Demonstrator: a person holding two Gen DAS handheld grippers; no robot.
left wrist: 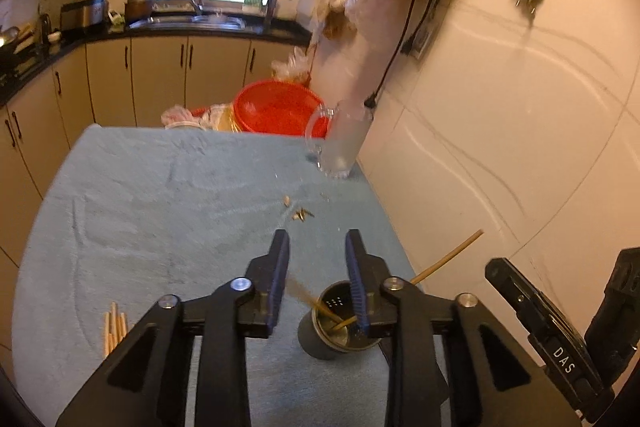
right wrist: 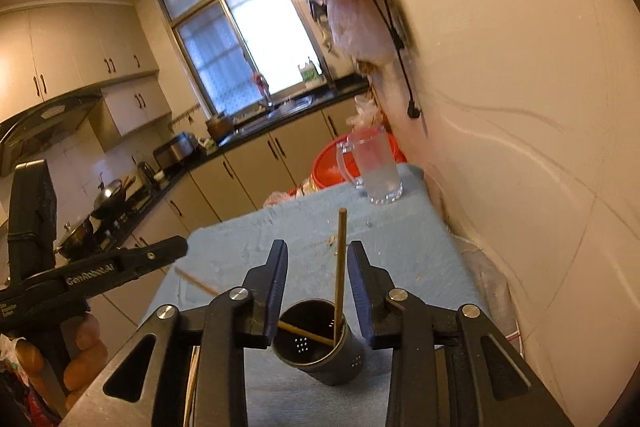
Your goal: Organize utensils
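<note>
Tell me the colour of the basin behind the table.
Red basin; left wrist view shows it best.

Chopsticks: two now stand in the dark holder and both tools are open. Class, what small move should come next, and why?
Probably swing the left tool over to the loose chopsticks lying on the blue cloth. Two chopsticks already lean inside the holder, neither tool grips anything, and that pile is not yet put away.

Home kitchen: sink (left wrist: 192, 21), cabinets (left wrist: 160, 75), wok (right wrist: 108, 201).
</note>
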